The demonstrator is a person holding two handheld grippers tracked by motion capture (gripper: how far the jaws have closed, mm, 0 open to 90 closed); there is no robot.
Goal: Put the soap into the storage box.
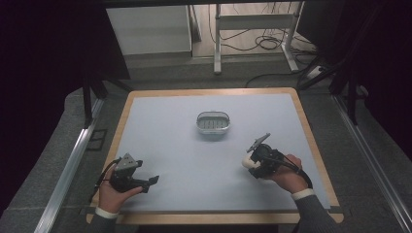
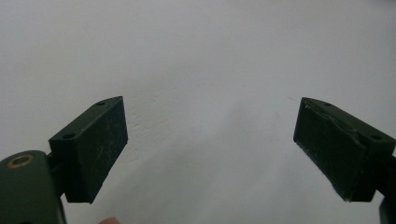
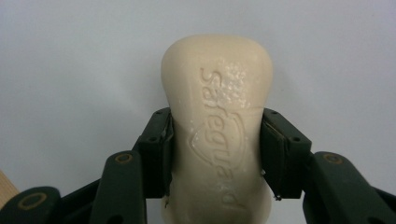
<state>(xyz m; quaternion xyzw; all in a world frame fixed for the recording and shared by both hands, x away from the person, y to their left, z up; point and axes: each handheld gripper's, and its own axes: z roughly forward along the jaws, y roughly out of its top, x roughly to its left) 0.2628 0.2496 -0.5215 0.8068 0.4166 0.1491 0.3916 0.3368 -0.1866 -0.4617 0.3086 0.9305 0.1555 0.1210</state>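
Right gripper (image 3: 215,154): the fingers (image 3: 156,149) are closed on a cream bar of soap (image 3: 217,126), pressing its narrow middle from both sides. The embossed face of the soap points toward the camera, and its rounded end projects past the fingertips. In the high view the right gripper (image 1: 252,162) carries the soap (image 1: 248,163) at the right front of the surface (image 1: 184,145), close above it; contact with the surface cannot be determined.

Left gripper (image 2: 210,140): the fingers (image 2: 93,144) are spread wide apart with nothing between them. In the high view the left gripper (image 1: 148,183) sits at the left front of the surface.

A small oval dish (image 1: 213,123) stands near the centre of the surface, well apart from both grippers.
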